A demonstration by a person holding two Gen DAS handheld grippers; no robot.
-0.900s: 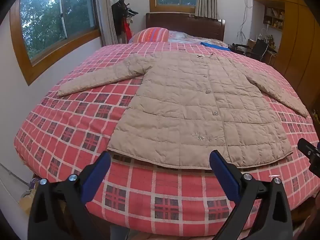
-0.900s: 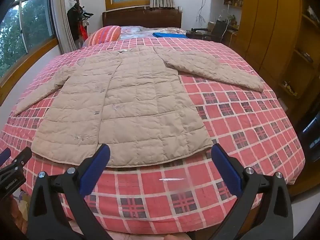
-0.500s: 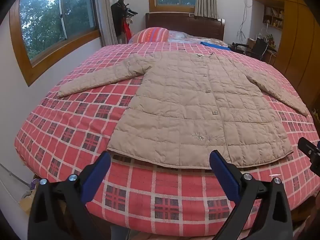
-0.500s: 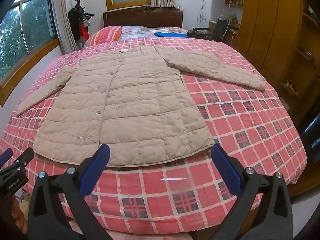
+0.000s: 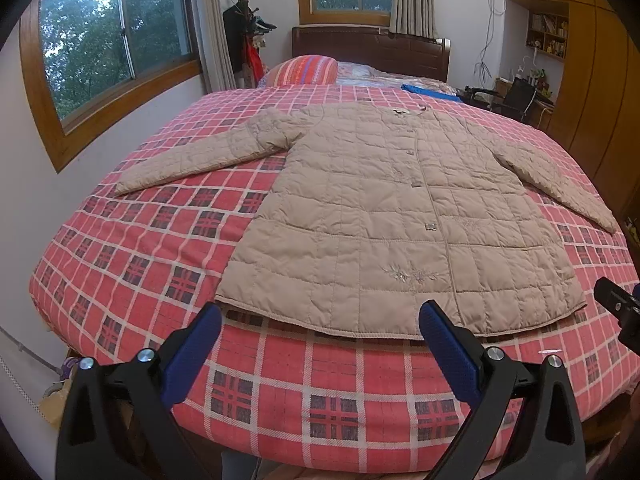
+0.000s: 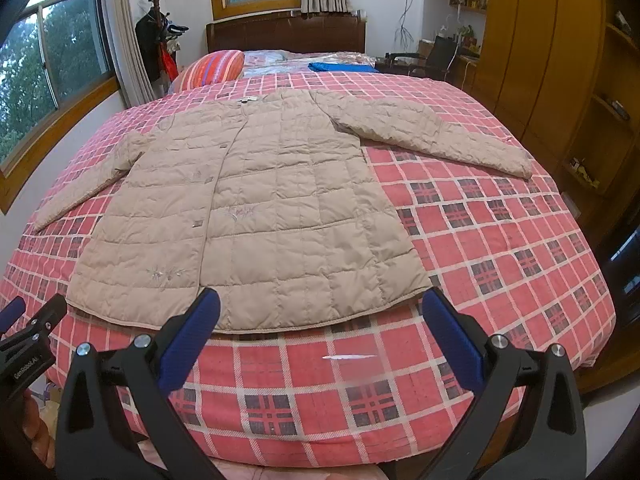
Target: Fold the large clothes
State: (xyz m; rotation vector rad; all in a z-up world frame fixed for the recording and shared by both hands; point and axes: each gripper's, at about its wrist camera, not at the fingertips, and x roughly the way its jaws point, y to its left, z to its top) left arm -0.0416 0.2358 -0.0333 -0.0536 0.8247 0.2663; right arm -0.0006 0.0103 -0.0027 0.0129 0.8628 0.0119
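A beige quilted coat (image 5: 380,216) (image 6: 256,208) lies flat and buttoned on a red plaid bedspread (image 5: 152,248) (image 6: 500,248), both sleeves spread out to the sides, hem toward me. My left gripper (image 5: 320,328) hovers open just short of the hem's left half, nothing between its blue pads. My right gripper (image 6: 320,316) is open too, over the hem's right half, also empty. Each gripper shows at the edge of the other's view.
The bed's foot edge is right below both grippers. A striped pillow (image 5: 308,70) and a blue cloth (image 6: 340,67) lie near the dark headboard. Wooden wardrobes (image 6: 552,60) stand along the right, windows (image 5: 112,40) on the left wall, a coat rack (image 5: 244,20) in the corner.
Both grippers have crept slightly forward toward the coat's hem. The coat has not moved and both stay open.
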